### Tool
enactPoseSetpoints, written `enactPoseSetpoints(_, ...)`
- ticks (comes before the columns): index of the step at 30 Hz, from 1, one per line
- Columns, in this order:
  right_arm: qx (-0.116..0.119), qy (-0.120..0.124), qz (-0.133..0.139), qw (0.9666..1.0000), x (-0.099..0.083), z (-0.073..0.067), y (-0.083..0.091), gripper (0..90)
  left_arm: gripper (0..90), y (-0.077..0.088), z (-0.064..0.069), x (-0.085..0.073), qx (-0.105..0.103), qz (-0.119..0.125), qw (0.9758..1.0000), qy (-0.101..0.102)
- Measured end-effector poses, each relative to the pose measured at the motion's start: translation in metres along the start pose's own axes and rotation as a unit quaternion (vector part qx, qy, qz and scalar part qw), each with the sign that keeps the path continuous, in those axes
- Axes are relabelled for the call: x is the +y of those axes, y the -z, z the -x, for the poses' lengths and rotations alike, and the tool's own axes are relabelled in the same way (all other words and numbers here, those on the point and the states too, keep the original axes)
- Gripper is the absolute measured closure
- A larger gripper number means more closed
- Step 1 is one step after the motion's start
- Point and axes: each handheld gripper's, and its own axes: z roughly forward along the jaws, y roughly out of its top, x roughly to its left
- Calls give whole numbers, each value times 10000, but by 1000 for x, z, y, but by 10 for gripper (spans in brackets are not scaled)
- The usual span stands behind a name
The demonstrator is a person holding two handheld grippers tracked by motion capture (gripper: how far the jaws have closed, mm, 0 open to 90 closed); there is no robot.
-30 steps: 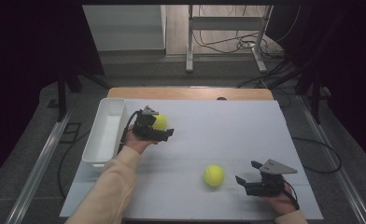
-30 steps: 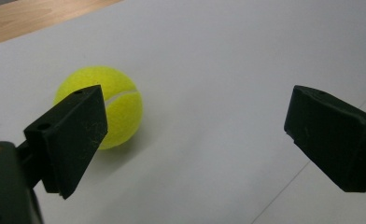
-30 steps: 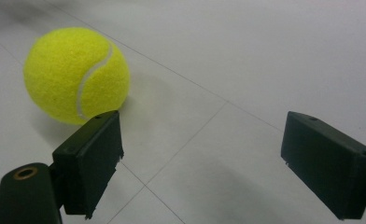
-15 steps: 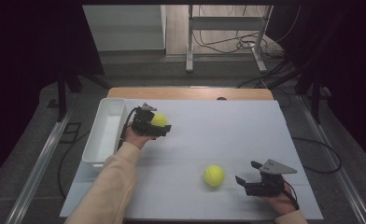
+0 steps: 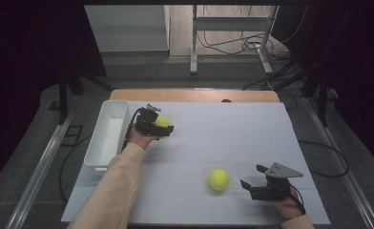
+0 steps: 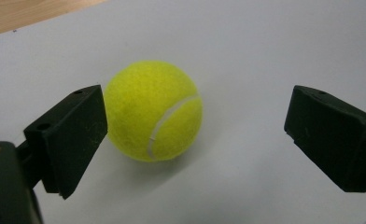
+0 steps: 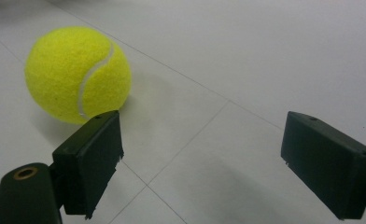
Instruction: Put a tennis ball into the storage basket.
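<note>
White table (image 5: 233, 138), wood edge at the far side, dark floor with cables beyond. Left gripper (image 5: 162, 128) far left, jaws spread wide, far ball (image 5: 162, 122) sitting between them; in the left gripper view that ball (image 6: 153, 110) is against the left jaw, well clear of the other, not clamped. Bin (image 5: 108, 133) just left of it. Right gripper (image 5: 252, 177) near right, jaws spread, holding nothing. Near ball (image 5: 218, 179) lies just left of it, apart.

Left black two-jaw handheld gripper (image 5: 162, 130): blocky matte jaws with small screw holes, black trailing cable, peach long sleeve (image 5: 111, 191) behind. Right black two-jaw handheld gripper (image 5: 252, 177): grey three-cornered top plate.
</note>
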Motion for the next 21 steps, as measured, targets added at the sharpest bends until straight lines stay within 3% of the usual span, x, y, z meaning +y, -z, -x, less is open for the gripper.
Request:
enactPoseSetpoints(5,-2,2,0,10000,0,0,0,134,69,-3,-2,2,51,-41,10000,4)
enactPoseSetpoints(21,-6,2,-15,10000,0,0,-1,134,69,-15,-17,0,57,-129,9995,276)
